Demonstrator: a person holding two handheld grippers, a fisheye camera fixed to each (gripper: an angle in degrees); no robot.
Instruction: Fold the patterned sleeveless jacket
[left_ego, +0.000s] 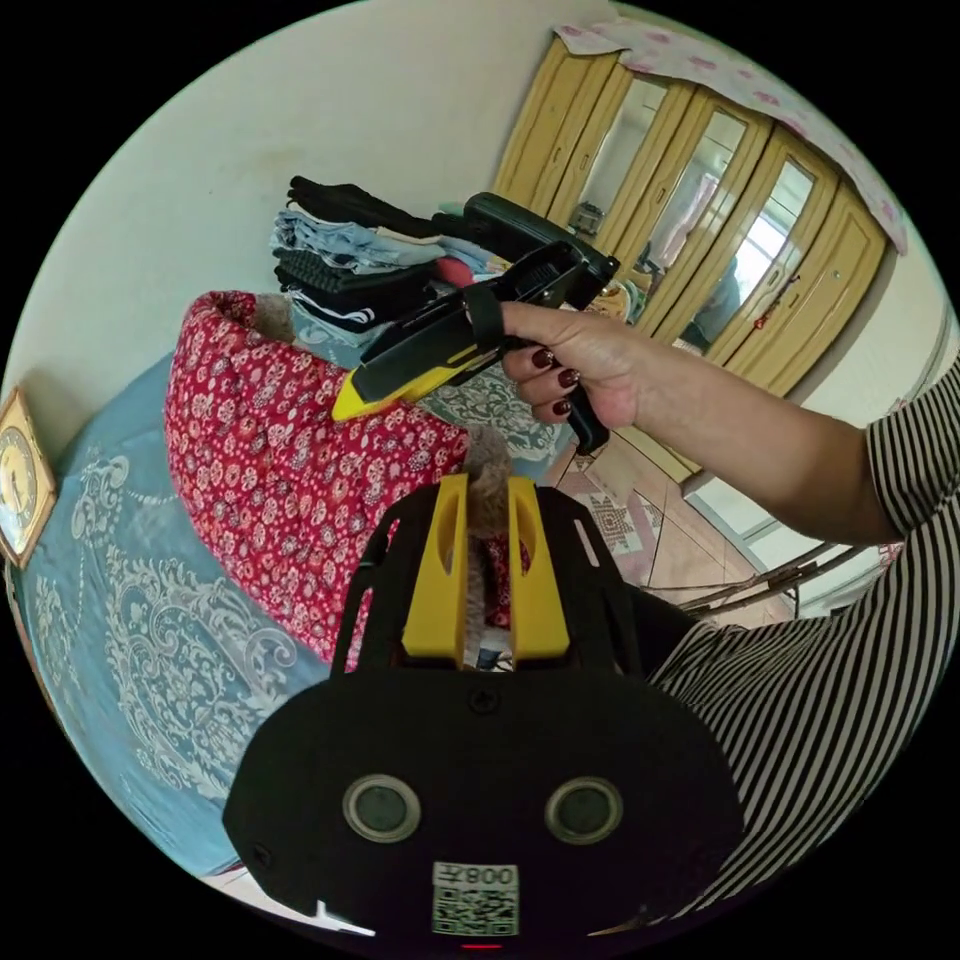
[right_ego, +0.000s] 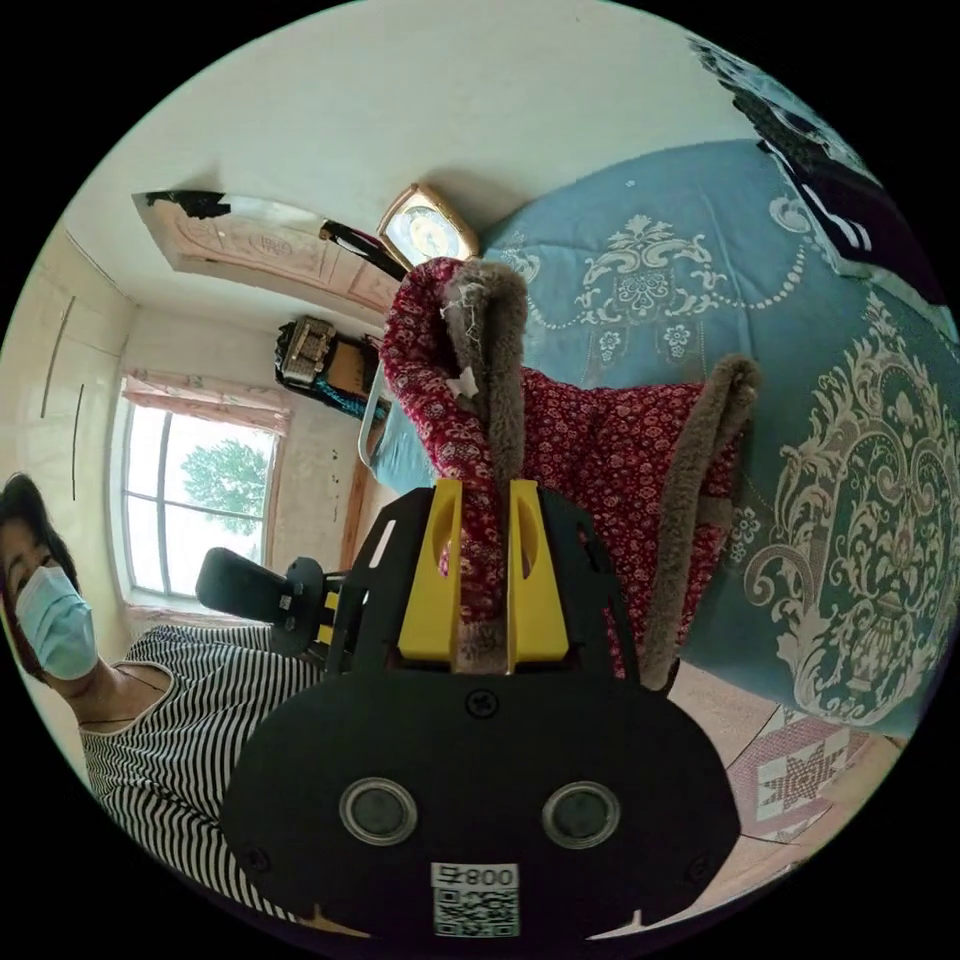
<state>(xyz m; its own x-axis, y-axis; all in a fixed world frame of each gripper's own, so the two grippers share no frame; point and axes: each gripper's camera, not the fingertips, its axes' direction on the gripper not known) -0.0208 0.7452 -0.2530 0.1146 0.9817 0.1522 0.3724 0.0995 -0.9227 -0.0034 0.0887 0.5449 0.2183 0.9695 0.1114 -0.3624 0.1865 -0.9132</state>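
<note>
Both tools, the left tool (left_ego: 488, 560) and the right tool (right_ego: 484, 570), are clamped on the furry edge of the red jacket (left_ego: 270, 470) mid-frame above the blue bed (left_ego: 120, 620), and a weak pinch could let it slip down.

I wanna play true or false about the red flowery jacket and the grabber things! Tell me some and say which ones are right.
1. The left gripper is pinching the jacket's furry edge. True.
2. The jacket is plain green. False: it is red with small flowers and brown fuzzy trim.
3. The right gripper is shut on the jacket. True.
4. The jacket lies over a wooden table. False: it lies over a blue patterned bedspread.
5. A pile of folded clothes sits beyond the jacket in the left gripper view. True.
</note>
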